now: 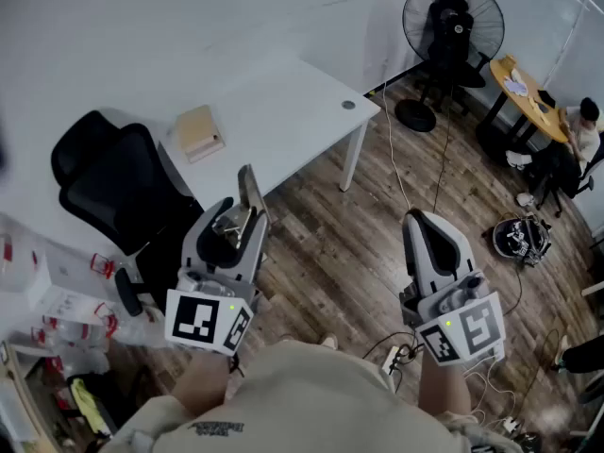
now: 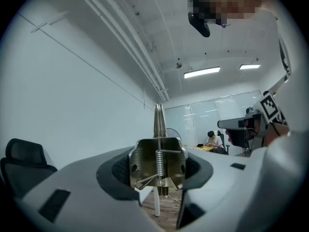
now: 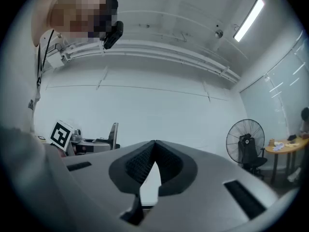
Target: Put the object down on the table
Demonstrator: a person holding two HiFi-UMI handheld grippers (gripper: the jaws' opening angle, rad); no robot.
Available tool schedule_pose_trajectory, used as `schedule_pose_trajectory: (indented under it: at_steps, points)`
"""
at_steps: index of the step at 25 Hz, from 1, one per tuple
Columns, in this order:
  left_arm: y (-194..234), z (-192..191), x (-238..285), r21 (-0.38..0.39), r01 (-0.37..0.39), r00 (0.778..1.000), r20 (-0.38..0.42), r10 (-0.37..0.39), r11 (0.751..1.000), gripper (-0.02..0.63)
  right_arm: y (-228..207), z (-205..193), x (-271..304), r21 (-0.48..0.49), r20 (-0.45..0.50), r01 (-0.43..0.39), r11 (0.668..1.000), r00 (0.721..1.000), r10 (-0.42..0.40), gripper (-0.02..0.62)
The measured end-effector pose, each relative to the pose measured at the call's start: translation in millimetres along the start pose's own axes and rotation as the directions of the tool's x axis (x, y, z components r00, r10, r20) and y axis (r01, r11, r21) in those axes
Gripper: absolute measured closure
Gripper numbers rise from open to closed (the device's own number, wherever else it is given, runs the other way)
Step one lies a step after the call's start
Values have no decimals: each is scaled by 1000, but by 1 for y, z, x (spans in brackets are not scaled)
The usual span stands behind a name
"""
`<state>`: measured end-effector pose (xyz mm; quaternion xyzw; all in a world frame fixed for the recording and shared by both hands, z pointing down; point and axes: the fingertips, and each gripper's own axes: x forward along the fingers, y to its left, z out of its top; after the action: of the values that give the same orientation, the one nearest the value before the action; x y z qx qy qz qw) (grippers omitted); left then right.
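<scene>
Room: white walls and a wood-plank floor (image 1: pixel 321 253). On the far right a person (image 1: pixel 580 130) sits at a round wooden table (image 1: pixel 527 88).
Surface: a white table (image 1: pixel 283 102) stands ahead of the grippers, on white legs. It carries a tan box (image 1: pixel 200 132) near its left end and has a small grey round cap (image 1: pixel 348 105) near its right corner.
Chair: a black office chair (image 1: pixel 109 168) stands at the left, just beside the white table.
Fan: a black standing fan (image 1: pixel 453 17) is behind the white table's right corner.
Left gripper (image 1: pixel 236 223): it is held level in the air, above the floor and beside the chair. Its jaws are clamped on the metal object.
Right gripper (image 3: pixel 154 145): its jaws are together at the tips, with nothing between them.
Metal object (image 2: pixel 158 158): it sits between the left jaws, off the table. It is brass-coloured sheet metal folded like a clip, with a coil spring down its middle. One thin flat blade rises straight up from it.
Cables: a white power strip (image 1: pixel 401 355) lies on the floor near the person's body.
</scene>
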<state>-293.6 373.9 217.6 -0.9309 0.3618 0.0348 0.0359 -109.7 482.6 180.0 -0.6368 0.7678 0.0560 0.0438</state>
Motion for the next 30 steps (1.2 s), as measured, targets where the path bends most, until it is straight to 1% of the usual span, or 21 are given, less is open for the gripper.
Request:
schedule_pose_trajectory:
  at_steps: [4, 11, 14, 18, 22, 30]
  points:
    - [-5, -4, 5, 8, 4, 1000, -6, -4, 1000, 393, -8, -2, -3, 31, 14, 11, 999, 1000, -11, 574]
    - [-26, -6, 14, 0, 5, 1000, -11, -5, 1000, 393, -32, -8, -17, 58, 2, 18, 998, 1000, -18, 574]
    - [-37, -9, 18, -7, 2, 1000, -22, -2, 1000, 393, -36, -14, -23, 55, -18, -3, 998, 1000, 4, 574]
    - [-48, -13, 22, -17, -5, 1000, -30, 5, 1000, 393, -32, -27, -28, 26, -65, -50, 998, 997, 52, 574]
    - [-61, -16, 27, -4, 11, 999, -44, -11, 1000, 393, -41, -34, -32, 51, -81, -46, 998, 996, 50, 574]
    - [-54, -33, 43, -13, 8, 999, -52, -8, 1000, 393, -63, -50, -17, 64, -79, -28, 998, 996, 33, 574]
